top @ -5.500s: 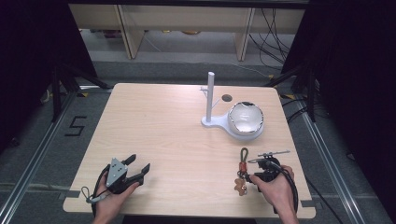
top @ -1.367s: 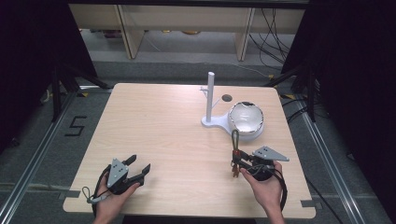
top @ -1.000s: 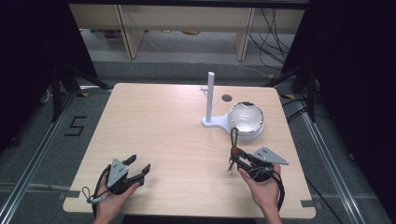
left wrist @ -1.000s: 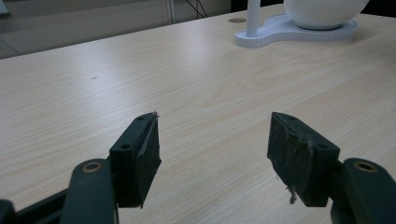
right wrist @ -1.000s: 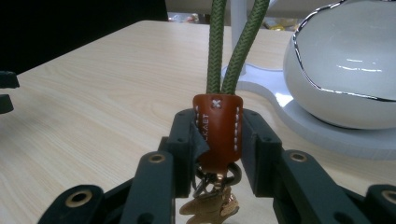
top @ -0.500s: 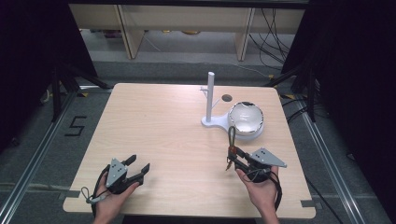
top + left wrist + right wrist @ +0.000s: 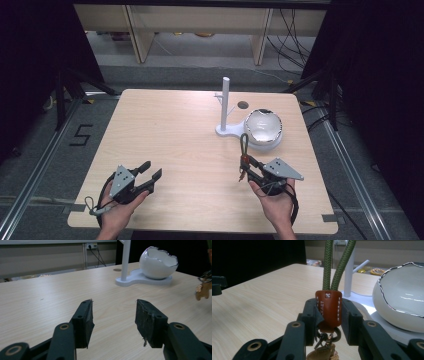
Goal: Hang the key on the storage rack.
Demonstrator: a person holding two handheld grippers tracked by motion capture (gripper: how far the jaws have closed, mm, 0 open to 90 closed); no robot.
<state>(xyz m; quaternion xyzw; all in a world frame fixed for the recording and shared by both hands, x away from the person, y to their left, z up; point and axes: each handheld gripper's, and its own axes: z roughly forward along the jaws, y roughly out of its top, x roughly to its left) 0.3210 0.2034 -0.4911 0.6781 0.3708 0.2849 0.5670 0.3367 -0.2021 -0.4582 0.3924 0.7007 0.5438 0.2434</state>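
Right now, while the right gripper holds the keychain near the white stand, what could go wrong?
1. The right gripper clamps only the small brown leather tab; the keychain could slip or twist.
2. The green cord loop stands close to the egg-shaped bowl and could catch its jagged rim.
3. The stand's side peg looks thin, so the loop might miss it or nudge the white stand.

Black two-jaw tongs [image 7: 152,177] with brass-ringed pivots, grey three-cornered top plates, and trailing black cables.
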